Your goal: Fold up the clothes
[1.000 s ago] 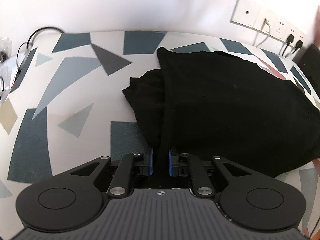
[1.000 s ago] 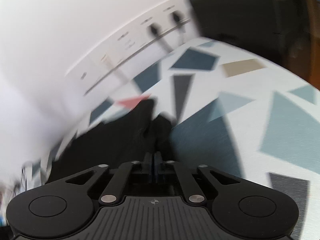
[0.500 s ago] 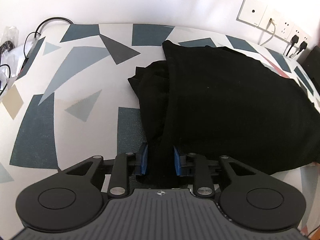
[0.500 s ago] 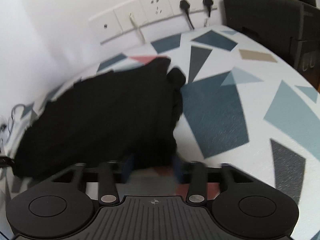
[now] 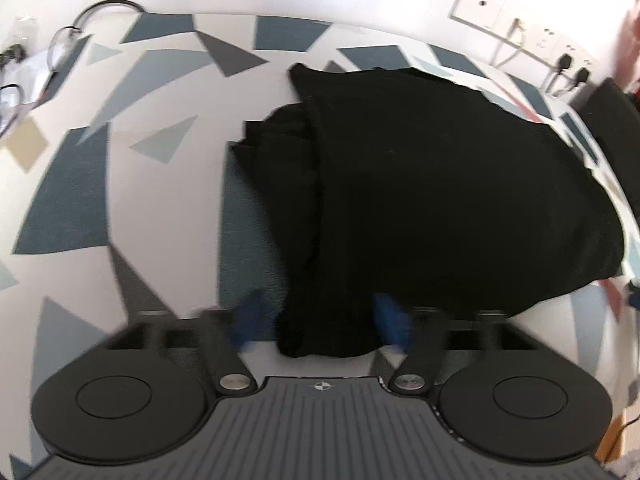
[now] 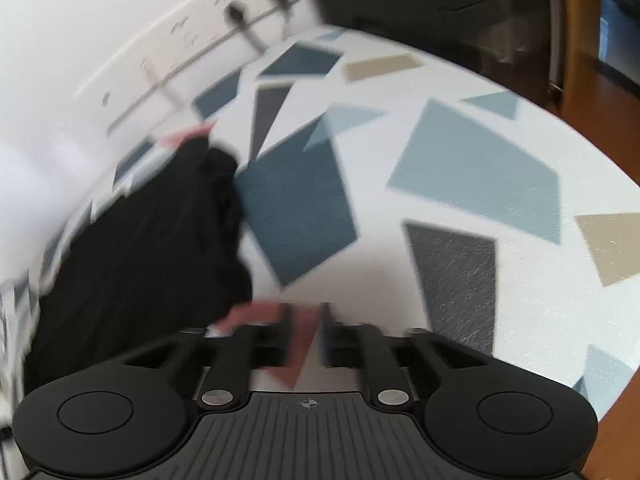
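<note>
A black garment (image 5: 432,184) lies folded on the patterned table, with a bunched sleeve part (image 5: 280,168) sticking out on its left. My left gripper (image 5: 320,320) is open wide, its blue pads either side of the garment's near edge, not pinching it. In the right wrist view the garment (image 6: 152,240) lies to the left. My right gripper (image 6: 304,332) is a little open and empty over the bare table, just right of the cloth's near corner.
The table (image 6: 460,184) has a white cover with blue, grey and tan shapes. Wall sockets with plugged cables (image 5: 560,60) are at the back. Loose cables (image 5: 60,40) lie far left. A black box (image 6: 420,0) stands at the table's far right.
My left gripper opened and let go of the garment's edge. My right gripper let go of the cloth, swung to the right off it and narrowed its opening.
</note>
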{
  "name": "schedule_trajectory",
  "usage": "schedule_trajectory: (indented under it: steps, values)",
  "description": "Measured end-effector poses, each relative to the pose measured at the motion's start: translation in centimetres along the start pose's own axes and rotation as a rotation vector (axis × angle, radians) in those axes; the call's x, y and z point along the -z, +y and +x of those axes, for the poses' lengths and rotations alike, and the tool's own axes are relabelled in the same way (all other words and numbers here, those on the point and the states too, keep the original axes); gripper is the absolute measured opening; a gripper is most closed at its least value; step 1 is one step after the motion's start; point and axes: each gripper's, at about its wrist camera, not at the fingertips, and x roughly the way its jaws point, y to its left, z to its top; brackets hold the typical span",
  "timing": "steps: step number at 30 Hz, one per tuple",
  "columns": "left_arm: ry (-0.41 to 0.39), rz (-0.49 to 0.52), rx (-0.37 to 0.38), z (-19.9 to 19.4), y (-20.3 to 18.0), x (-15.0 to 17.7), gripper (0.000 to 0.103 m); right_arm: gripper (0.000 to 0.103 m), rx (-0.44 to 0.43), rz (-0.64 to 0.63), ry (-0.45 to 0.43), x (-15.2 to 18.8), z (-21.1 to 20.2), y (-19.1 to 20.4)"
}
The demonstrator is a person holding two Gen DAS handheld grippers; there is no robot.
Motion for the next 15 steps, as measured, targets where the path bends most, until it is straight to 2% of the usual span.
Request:
schedule_trajectory:
  steps: [1, 3, 4, 6, 8, 11, 13, 15]
  values:
    - [-0.01, -0.008, -0.013, -0.1, 0.1, -0.1, 0.081, 0.064, -0.004, 0.004, -0.045, -0.5, -0.2, 0.2]
    - [-0.022, -0.04, -0.016, 0.2, 0.7, -1.2, 0.091, 0.091, -0.025, -0.029, -0.117, -1.7, 0.0, 1.2]
    - [-0.025, -0.053, -0.012, 0.6, 1.0, -1.8, 0.095, 0.1, -0.042, -0.052, -0.138, -2.5, 0.6, 1.8]
    - [-0.015, -0.071, -0.008, 1.9, 1.4, -3.2, 0.096, 0.102, -0.088, -0.113, -0.134, -3.8, 2.5, 3.2]
    - [0.004, -0.058, -0.022, 3.2, 1.2, -4.4, 0.102, 0.102, -0.11, -0.192, -0.08, -5.0, 5.1, 5.2]
    - [0.008, -0.003, -0.058, 4.8, 0.1, -5.6, 0.102, 0.102, -0.092, -0.302, 0.011, -5.6, 8.6, 7.7]
    - [0.016, 0.051, -0.108, 5.8, -1.0, -6.1, 0.103, 0.102, -0.065, -0.346, 0.022, -5.6, 10.2, 8.7]
    - [0.012, 0.076, -0.107, 6.3, -1.5, -6.5, 0.103, 0.102, -0.05, -0.383, 0.018, -5.6, 11.1, 9.5]
